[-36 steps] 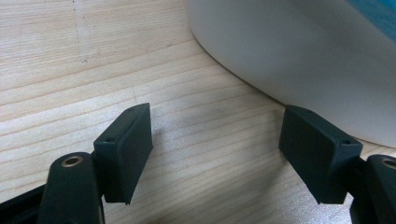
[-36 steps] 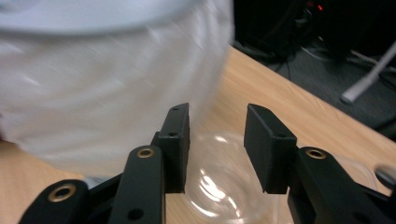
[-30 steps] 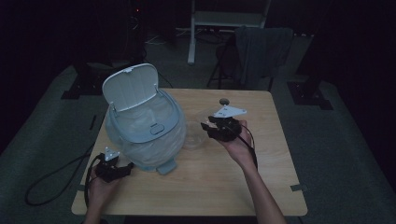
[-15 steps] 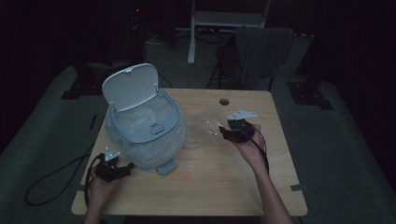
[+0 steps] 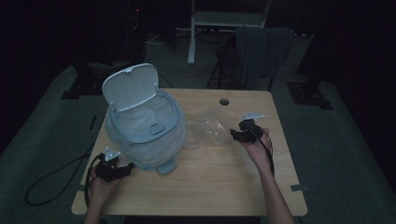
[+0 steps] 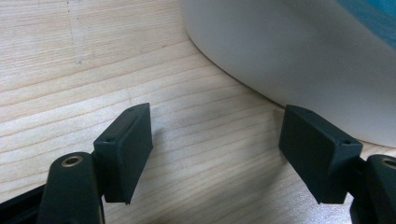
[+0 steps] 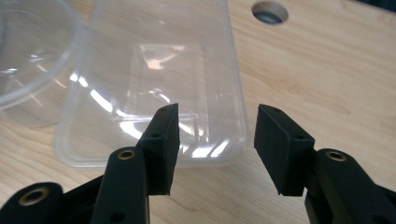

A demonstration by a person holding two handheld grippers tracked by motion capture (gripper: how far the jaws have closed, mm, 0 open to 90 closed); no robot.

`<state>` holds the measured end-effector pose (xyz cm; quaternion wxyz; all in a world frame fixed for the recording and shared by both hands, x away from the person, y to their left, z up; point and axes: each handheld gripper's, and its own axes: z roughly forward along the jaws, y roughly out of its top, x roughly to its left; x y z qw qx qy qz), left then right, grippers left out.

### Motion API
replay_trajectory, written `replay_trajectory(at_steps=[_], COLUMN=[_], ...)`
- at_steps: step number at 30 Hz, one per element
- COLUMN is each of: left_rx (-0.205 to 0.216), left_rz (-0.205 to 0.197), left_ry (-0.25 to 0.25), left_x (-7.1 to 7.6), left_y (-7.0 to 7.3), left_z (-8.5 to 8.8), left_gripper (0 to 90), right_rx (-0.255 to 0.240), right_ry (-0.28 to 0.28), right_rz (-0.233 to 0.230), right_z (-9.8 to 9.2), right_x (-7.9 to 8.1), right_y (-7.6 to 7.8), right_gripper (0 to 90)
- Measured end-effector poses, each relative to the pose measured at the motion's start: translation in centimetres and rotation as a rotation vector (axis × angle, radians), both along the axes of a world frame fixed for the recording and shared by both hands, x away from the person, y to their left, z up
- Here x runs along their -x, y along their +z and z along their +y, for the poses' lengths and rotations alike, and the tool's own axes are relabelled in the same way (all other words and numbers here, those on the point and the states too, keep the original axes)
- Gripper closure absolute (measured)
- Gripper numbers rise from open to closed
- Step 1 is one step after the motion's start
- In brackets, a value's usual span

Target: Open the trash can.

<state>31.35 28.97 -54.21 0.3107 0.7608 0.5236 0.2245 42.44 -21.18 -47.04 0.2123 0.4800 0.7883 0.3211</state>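
Observation:
A pale blue bin (image 5: 140, 128) with a plastic liner stands on the left of the wooden table (image 5: 210, 186), its white lid (image 5: 130, 86) tipped up. A clear rectangular container (image 5: 215, 127) (image 7: 154, 79) lies to the right of it, beside a clear round bowl (image 5: 192, 135) (image 7: 28, 60). My right gripper (image 5: 238, 134) (image 7: 215, 140) is low at the container's near right corner. Its jaws have just been opening and stand wide, with that corner in the gap but not pressed. My left gripper (image 5: 119, 171) (image 6: 217, 149) rests open at the bin's white base (image 6: 289, 56), holding nothing.
A round cable hole (image 5: 224, 101) (image 7: 269, 11) sits in the table behind the container. Bare wood stretches along the table's front and right side. A cable (image 5: 51, 182) trails off the left edge to the floor. A draped chair (image 5: 261, 51) stands behind the table.
My right hand has moved right and down toward the table, ending beside the clear container with its jaws wider. The left hand and the bin have stayed where they were.

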Motion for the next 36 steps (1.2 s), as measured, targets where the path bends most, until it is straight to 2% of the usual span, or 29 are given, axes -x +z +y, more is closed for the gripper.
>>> replay_trajectory(at_steps=[6, 12, 19, 28, 31, 33, 36], left_rx=[-0.003, -0.003, -0.002, -0.002, -0.002, -0.002, -0.002], left_rz=[0.006, 0.01, 0.008, 0.007, 0.007, 0.007, 0.007], left_ry=[0.005, 0.0, -0.003, -0.003, -0.003, -0.002, -0.003], left_x=[0.0, 0.1, 0.1, 0.1, 0.1, 0.1, 0.1], left_y=[0.1, 0.1, 0.1, 0.1, 0.1, 0.1, 0.1], left_z=[-0.1, -0.2, -0.2, -0.2, -0.2, -0.2, -0.3], left_gripper=[26.5, 26.5, 26.5, 26.4, 26.4, 26.4, 26.4], right_rx=[-0.043, -0.083, -0.184, -0.2, -0.265, -0.284, -0.356], right_ry=[-0.015, -0.016, -0.01, -0.002, -0.029, -0.033, -0.031], right_rz=[0.022, 0.067, 0.127, 0.145, 0.179, 0.191, 0.234], right_z=[-0.6, -0.9, -1.7, -2.0, -2.8, -2.9, -3.4], right_x=[-0.5, -1.3, -1.7, -1.3, -1.6, -1.8, -2.1], right_y=[-0.3, -1.1, -1.4, -1.3, -1.6, -1.7, -2.0], right_gripper=[49.1, 47.5, 49.6, 56.3, 51.8, 52.7, 57.1])
